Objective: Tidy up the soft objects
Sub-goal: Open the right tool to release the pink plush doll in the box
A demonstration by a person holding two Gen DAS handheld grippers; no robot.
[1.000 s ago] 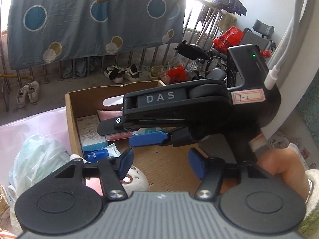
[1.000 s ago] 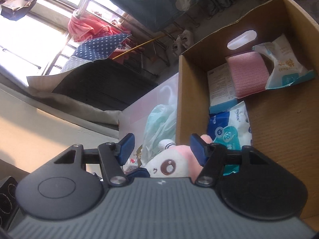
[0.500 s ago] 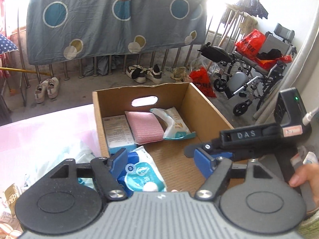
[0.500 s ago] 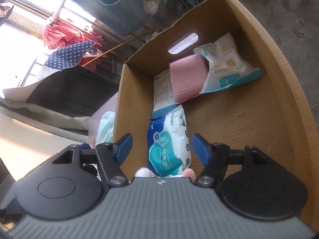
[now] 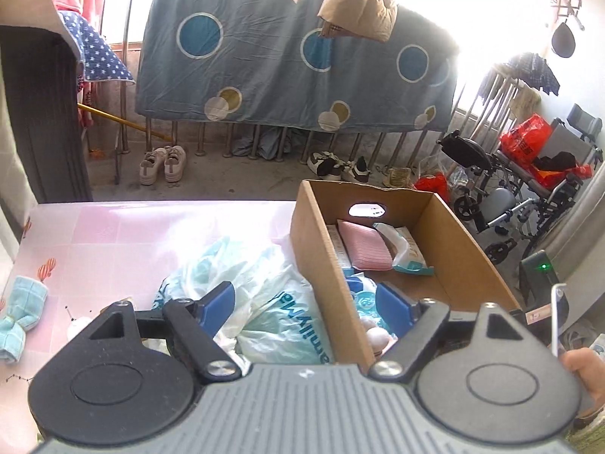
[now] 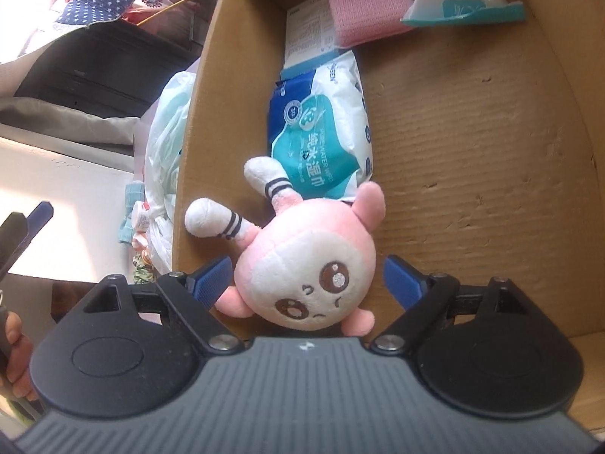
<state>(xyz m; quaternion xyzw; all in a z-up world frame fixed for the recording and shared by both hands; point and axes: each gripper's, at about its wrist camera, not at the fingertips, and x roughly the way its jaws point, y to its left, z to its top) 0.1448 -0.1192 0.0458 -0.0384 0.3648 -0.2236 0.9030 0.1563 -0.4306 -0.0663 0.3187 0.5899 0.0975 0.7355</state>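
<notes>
On the pink bench (image 5: 113, 234), a small light-blue cloth item (image 5: 20, 308) lies at the far left, partly cut off. Crinkled white plastic bags (image 5: 264, 295) are heaped against the cardboard box (image 5: 321, 265). The left gripper (image 5: 302, 304) straddles the box's left wall, jaws wide after just opening, holding nothing. Inside the box, seen from the right wrist, a pink plush toy (image 6: 310, 265) lies face up on the corrugated floor, feet overlapping a wet-wipes pack (image 6: 321, 140). The right gripper (image 6: 306, 278), jaws just opened wide, flanks the toy without pressing it. A pink textured pad (image 6: 366, 3) lies beyond.
</notes>
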